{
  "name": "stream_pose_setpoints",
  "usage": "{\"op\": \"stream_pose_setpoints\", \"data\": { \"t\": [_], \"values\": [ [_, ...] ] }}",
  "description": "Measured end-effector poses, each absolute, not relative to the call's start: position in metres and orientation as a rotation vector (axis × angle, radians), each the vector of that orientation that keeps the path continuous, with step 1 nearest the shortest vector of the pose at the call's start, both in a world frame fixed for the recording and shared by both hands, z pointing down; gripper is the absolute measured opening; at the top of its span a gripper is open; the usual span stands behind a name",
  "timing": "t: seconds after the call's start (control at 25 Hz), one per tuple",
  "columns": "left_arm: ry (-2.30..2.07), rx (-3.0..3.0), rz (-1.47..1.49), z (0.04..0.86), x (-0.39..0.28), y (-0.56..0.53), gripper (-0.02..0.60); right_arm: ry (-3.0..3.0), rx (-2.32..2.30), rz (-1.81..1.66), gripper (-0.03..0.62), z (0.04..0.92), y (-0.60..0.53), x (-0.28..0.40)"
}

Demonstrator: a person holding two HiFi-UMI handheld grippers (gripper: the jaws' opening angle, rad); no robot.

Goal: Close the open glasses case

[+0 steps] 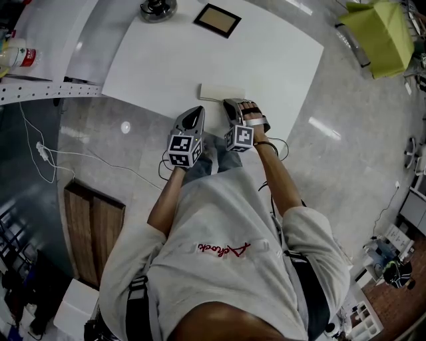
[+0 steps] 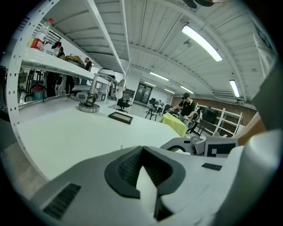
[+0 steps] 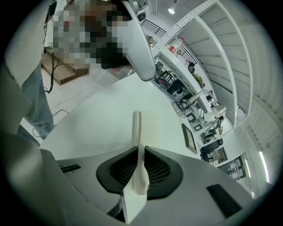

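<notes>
Right gripper (image 3: 140, 148) fingers narrowly straddle the glasses case (image 3: 136, 126); left gripper (image 2: 142, 148) fingers touch.

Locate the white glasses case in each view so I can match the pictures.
Head view: the glasses case lies at the near edge of the white table, just beyond the right tongs.
Left gripper view: not visible in it.
Right gripper view: centre, seen edge-on, standing between the right tongs.
Shared landmark: the dark-framed panel farther back on the table.
</notes>
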State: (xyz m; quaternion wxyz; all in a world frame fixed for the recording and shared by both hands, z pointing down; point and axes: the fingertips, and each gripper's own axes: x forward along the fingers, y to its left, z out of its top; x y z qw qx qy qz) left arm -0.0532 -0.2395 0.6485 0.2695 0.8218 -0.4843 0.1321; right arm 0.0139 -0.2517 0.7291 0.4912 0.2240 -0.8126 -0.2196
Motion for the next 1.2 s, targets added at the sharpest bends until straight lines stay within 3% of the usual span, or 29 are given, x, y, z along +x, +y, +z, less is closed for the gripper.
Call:
{"op": "stream_pose_setpoints", "data": {
  "t": [0.6, 0.76, 1.2],
  "values": [
    [-1.3, 2.242, 0.358, 0.641, -0.05, -0.237, 0.031, -1.969, 0.507, -0.455, 0.058, 0.732, -0.252, 0.012],
    [-1.296, 2.255, 0.354, 0.639, -0.05, -0.237, 0.031, -1.98, 0.523, -0.466, 0.017, 0.729, -0.249, 0.008],
    [-1.29, 2.275, 0.353, 0.635, -0.046, -0.238, 0.031, -2.045, 0.678, -0.401, 0.016, 0.706, -0.257, 0.015]
  ]
}}
